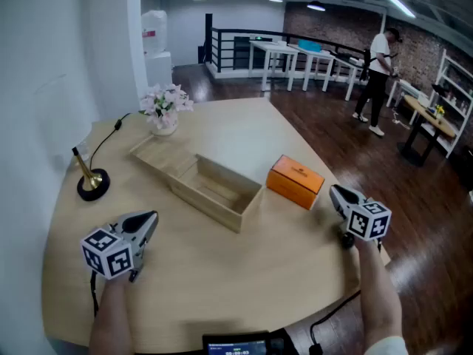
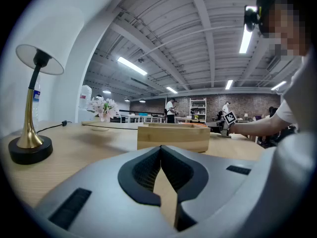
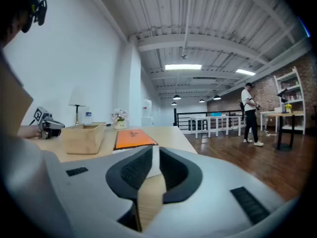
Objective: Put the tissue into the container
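Held the left gripper [image 1: 151, 217] [image 2: 161, 150] low over the near left of the round wooden table [image 1: 244, 272], jaws closed tip to tip and gripping nothing. Held the right gripper [image 1: 334, 189] [image 3: 154, 150] at the near right edge of the table, jaws likewise pressed together and empty. Found the open wooden box [image 1: 240, 214] [image 2: 173, 138] [image 3: 84, 138] lying slantwise at the middle of the table, between the two grippers and a little farther off. Noted the orange box [image 1: 295, 181] [image 3: 132, 138] just beside its right end, flat on the table and near the right gripper. Saw a small lamp [image 1: 92, 180] [image 2: 30, 128] at the left edge, a vase of pale flowers [image 1: 164, 106] [image 2: 103, 108] at the far left, well apart from both grippers. Made out a person [image 1: 378, 80] standing far off to the right, by the white desks.
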`<state>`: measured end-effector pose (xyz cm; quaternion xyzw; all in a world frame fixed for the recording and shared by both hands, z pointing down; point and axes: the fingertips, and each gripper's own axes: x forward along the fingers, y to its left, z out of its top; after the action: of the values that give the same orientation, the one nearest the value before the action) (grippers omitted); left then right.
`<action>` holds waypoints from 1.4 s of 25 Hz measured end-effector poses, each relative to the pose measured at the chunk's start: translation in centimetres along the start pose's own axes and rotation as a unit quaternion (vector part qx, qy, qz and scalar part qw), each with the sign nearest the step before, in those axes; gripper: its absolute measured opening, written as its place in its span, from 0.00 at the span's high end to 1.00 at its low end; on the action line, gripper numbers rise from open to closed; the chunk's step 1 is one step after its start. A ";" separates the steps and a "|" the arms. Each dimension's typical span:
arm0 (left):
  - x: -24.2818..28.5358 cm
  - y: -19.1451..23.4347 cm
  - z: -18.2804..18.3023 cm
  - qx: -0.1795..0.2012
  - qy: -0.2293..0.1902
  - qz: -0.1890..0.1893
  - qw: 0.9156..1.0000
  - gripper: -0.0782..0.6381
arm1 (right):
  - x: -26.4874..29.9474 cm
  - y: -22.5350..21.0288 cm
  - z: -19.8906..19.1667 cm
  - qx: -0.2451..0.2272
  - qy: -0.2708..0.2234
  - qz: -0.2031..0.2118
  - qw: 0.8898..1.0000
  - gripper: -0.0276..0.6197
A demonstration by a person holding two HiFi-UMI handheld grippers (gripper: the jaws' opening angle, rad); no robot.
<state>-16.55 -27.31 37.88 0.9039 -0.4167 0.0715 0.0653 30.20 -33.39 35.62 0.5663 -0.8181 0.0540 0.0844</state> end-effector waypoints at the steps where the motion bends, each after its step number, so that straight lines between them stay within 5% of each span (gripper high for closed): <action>1: -0.1 0.0 0.0 0.001 0.001 0.000 1.000 0.88 | 0.0 0.2 -0.3 -0.015 0.014 0.016 1.000 0.82; 5: -0.2 0.1 0.0 0.003 0.005 0.000 1.000 0.88 | 0.4 1.3 -0.3 -0.073 0.055 0.067 0.994 0.48; 11: -0.2 0.2 -0.1 0.003 0.005 -0.001 1.000 0.88 | 3.4 5.5 0.8 -0.145 0.110 0.137 0.974 0.21; 15: -0.2 0.2 -0.1 0.003 0.004 0.000 1.000 0.88 | 5.9 6.8 0.3 -0.177 0.150 0.157 0.960 0.17; 21: -0.3 0.2 -0.1 0.003 0.004 0.000 1.000 0.88 | 8.7 6.6 -1.4 -0.159 0.192 0.149 0.957 0.17; 35: -0.2 0.3 -0.2 0.003 0.005 -0.001 1.000 0.88 | 8.6 5.5 -2.5 -0.122 0.187 0.124 0.967 0.17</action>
<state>-16.90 -27.36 38.07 0.9041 -0.4153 0.0773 0.0645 22.31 -38.89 39.82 0.4257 -0.8520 0.0688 0.2968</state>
